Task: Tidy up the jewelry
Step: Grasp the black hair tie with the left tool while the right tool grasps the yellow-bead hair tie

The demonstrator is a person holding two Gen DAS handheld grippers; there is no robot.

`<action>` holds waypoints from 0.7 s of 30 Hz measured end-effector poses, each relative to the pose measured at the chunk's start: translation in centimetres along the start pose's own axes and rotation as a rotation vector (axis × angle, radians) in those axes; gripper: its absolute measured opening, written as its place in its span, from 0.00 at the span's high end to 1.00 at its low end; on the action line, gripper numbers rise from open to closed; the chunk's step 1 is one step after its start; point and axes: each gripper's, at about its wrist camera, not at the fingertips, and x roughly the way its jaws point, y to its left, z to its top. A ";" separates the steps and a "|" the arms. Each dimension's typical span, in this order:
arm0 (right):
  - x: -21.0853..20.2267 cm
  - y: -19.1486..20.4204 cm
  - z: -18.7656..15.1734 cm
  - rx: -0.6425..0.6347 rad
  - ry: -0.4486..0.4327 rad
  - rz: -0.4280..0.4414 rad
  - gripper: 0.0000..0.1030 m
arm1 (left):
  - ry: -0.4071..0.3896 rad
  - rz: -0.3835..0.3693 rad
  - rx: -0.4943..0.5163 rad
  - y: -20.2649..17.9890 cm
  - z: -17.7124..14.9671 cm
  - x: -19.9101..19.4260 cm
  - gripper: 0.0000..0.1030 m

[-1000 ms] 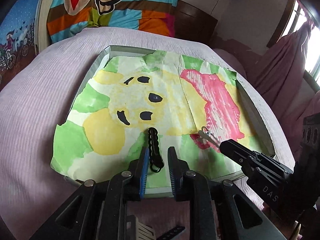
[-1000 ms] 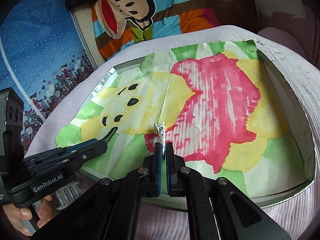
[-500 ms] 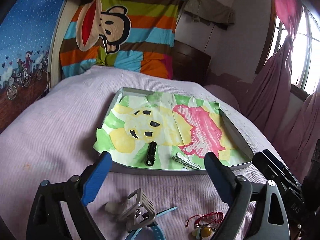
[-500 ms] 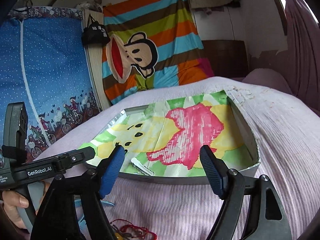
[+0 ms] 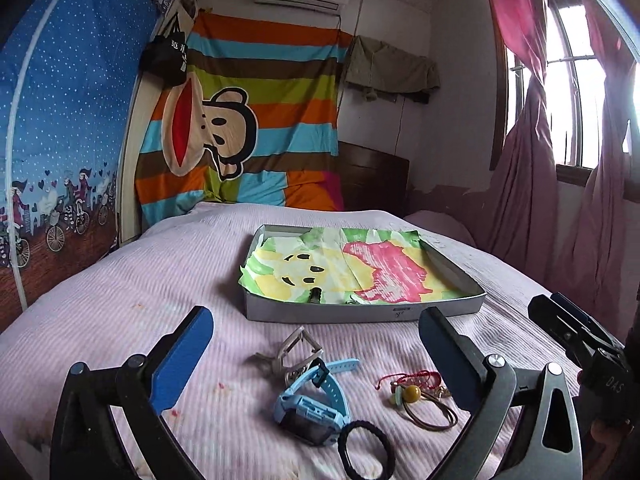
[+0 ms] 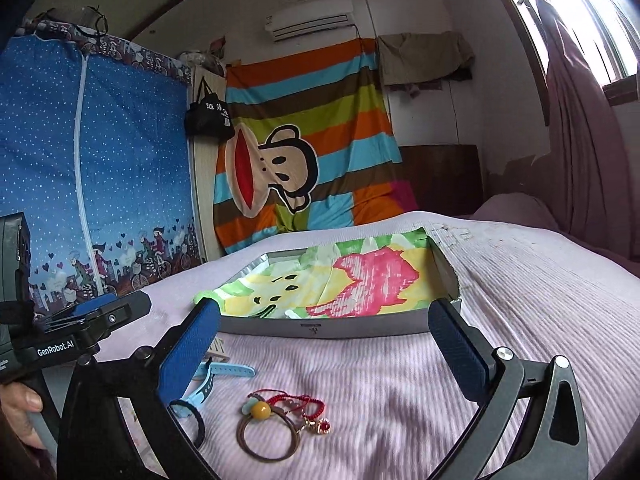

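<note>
Blue-padded L gripper (image 5: 316,344) & R gripper (image 6: 324,334) opening, nothing between; watch (image 5: 310,410), bracelet (image 6: 296,402) on bed.

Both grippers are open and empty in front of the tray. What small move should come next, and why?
Probably lower the left gripper onto the blue watch. It lies loose on the bedspread between that gripper's open fingers, outside the tray, and the right gripper is nearer the red bracelet.

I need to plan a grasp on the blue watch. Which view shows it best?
The left wrist view: the blue watch lies whole on the bedspread, face and strap clear, between the open fingers. In the right wrist view only its strap shows; the left finger hides the rest.
</note>
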 end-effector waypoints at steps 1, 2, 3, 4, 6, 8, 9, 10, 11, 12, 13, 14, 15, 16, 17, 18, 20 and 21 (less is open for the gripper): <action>-0.5 0.0 -0.1 0.003 -0.002 -0.002 0.01 | -0.003 -0.001 0.000 0.0 -0.3 -0.4 0.00; -1.0 0.0 -0.3 0.008 -0.003 0.000 0.01 | -0.004 -0.002 0.000 0.0 -0.6 -0.8 0.00; -1.3 -0.1 -0.4 0.011 -0.005 0.003 0.01 | -0.004 0.001 -0.001 0.0 -0.9 -1.1 0.00; -1.6 -0.1 -0.6 0.012 -0.006 0.001 0.01 | -0.002 0.002 -0.007 0.1 -1.1 -1.4 0.00; -2.4 0.1 -1.0 -0.002 -0.005 -0.004 0.01 | 0.002 0.000 -0.017 0.2 -1.7 -2.0 0.00; -3.0 0.2 -1.6 -0.017 -0.005 -0.005 0.01 | 0.012 0.001 -0.015 0.4 -2.3 -2.4 0.00; -3.3 0.2 -1.7 -0.022 -0.005 -0.001 0.01 | 0.016 0.004 -0.014 0.4 -2.6 -2.6 0.00; -3.5 0.1 -2.0 -0.026 -0.001 0.004 0.01 | 0.025 0.002 -0.012 0.5 -3.0 -2.7 0.00; -3.7 0.1 -2.2 -0.030 0.006 0.004 0.01 | 0.040 0.001 -0.011 0.6 -3.3 -2.7 0.00; -3.7 0.1 -2.5 -0.032 0.014 0.004 0.01 | 0.057 0.001 -0.012 0.7 -3.7 -2.7 0.00; -3.7 -0.1 -2.8 -0.034 0.024 0.008 0.01 | 0.076 -0.002 -0.015 0.8 -4.0 -2.5 0.00; -3.6 -0.1 -3.1 -0.035 0.039 0.011 0.01 | 0.093 -0.005 -0.019 0.9 -4.4 -2.4 0.00; -3.5 -0.2 -3.5 -0.035 0.057 0.013 0.01 | 0.109 -0.009 -0.023 0.9 -4.7 -2.3 0.00; -3.3 -0.3 -3.8 -0.035 0.074 0.018 0.01 | 0.125 -0.012 -0.026 1.0 -5.0 -2.1 0.00; -2.9 -0.3 -4.1 -0.036 0.092 0.026 0.01 | 0.142 -0.014 -0.030 1.0 -5.3 -1.9 0.00; -2.6 -0.4 -4.5 -0.037 0.114 0.030 0.01 | 0.159 -0.019 -0.037 1.1 -5.6 -1.8 0.00; -1.7 -0.5 -5.2 -0.034 0.165 0.052 0.01 | 0.177 -0.027 -0.046 1.2 -6.2 -1.5 0.00; -1.3 -0.6 -5.7 -0.024 0.186 0.066 0.01 | 0.178 -0.022 -0.032 1.2 -6.5 -1.5 0.00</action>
